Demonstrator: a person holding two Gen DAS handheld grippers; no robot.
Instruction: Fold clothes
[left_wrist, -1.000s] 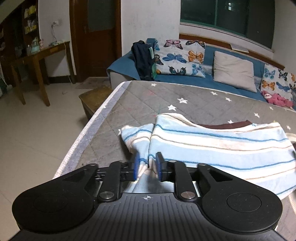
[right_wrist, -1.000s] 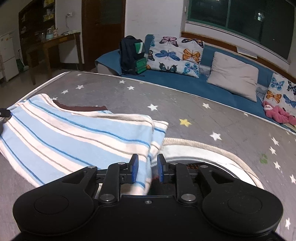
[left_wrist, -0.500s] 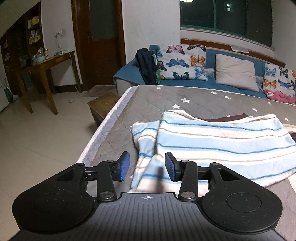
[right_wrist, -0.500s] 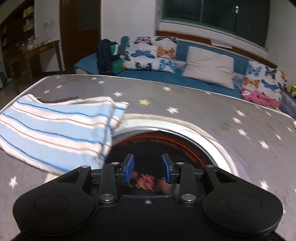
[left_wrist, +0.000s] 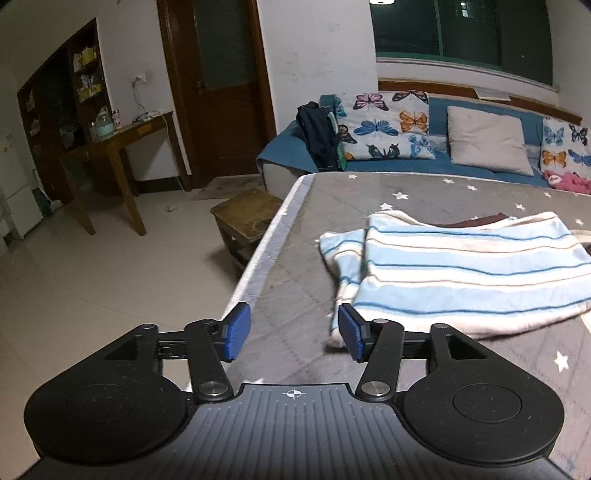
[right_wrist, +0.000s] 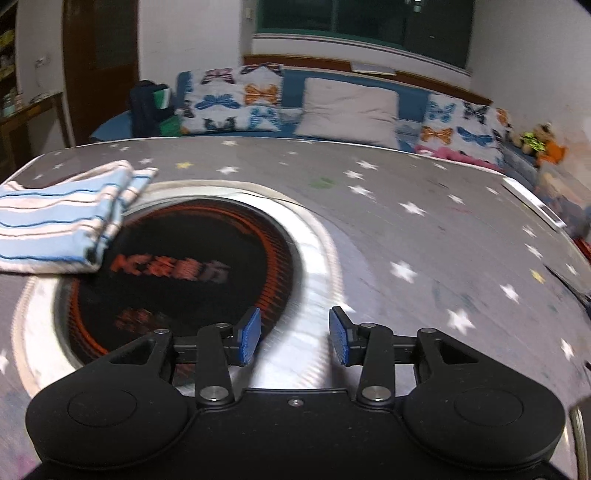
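A folded blue-and-white striped garment (left_wrist: 465, 273) lies on the grey star-patterned bed cover (left_wrist: 317, 229). A dark maroon cloth (left_wrist: 476, 222) peeks from under its far edge. My left gripper (left_wrist: 293, 332) is open and empty, just short of the garment's near left corner. In the right wrist view the garment (right_wrist: 62, 218) lies at the far left. My right gripper (right_wrist: 294, 340) is open and empty, over a round black and orange print (right_wrist: 177, 266) on the cover, well right of the garment.
The bed's left edge (left_wrist: 258, 266) drops to a tiled floor with a low wooden stool (left_wrist: 247, 218). A blue sofa with butterfly cushions (left_wrist: 391, 125), a dark backpack (left_wrist: 319, 136) and a pink toy (left_wrist: 569, 182) stands behind the bed. A wooden desk (left_wrist: 122, 147) stands far left.
Both grippers let go of the striped garment, opened wide and drew back. The right gripper swung right, away from the garment. The garment now lies folded on the bed.
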